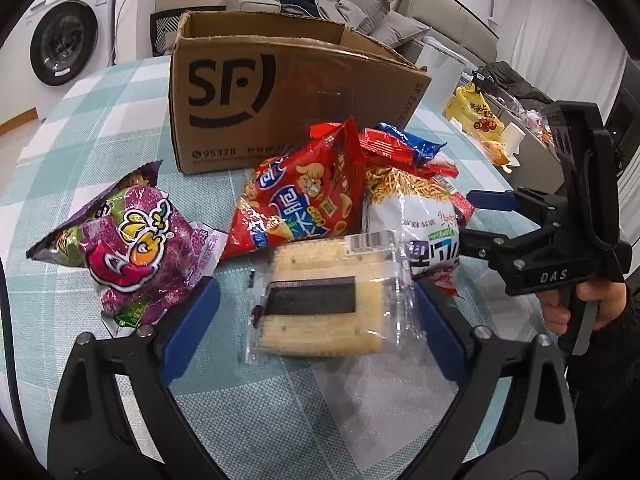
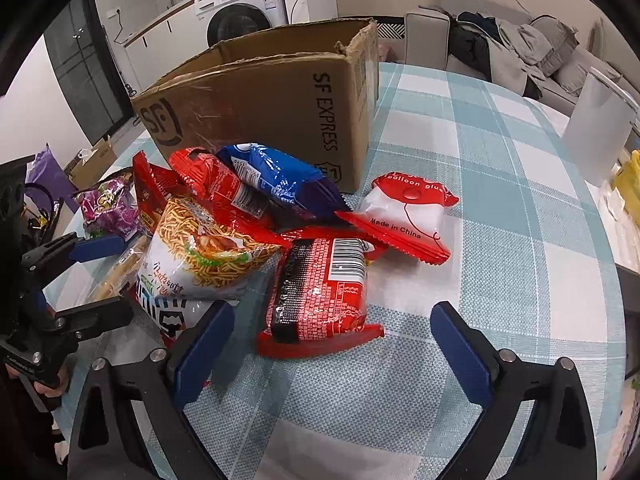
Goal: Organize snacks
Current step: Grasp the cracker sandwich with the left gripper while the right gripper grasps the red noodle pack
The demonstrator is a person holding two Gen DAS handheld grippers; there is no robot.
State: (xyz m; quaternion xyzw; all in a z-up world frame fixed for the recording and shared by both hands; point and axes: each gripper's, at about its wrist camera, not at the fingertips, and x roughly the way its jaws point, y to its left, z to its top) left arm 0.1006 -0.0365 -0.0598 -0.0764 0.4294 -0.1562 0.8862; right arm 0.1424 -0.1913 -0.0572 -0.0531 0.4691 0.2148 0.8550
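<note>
**Both sets of fingers spread over the snack pile**

Between the left gripper's (image 1: 316,328) blue fingers (image 1: 188,328) lies a clear-wrapped cracker pack (image 1: 320,300) with a dark band across it, flat on the checked worktop (image 1: 120,92). The fingers stand apart on either side of it, and neither pad presses on the wrapper. Just outside the left finger sits a purple snack bag (image 1: 128,248). Beyond the fingertips a red chip bag (image 1: 300,200) leans against a white noodle bag (image 1: 412,208), and behind those stands an open cardboard box (image 1: 288,96).

Between the right gripper's (image 2: 332,348) fingers (image 2: 204,352), nearer the left one, lies a red noodle packet (image 2: 320,292) with a barcode facing up. These fingers are also apart, clear of the packet on both sides. Ahead of the right finger rests a red-and-white packet (image 2: 404,216) on its own, near the corner of the box. Ahead of the left finger the white noodle bag carries a red packet and a blue packet (image 2: 276,176) stacked aslant on top of it.
</note>
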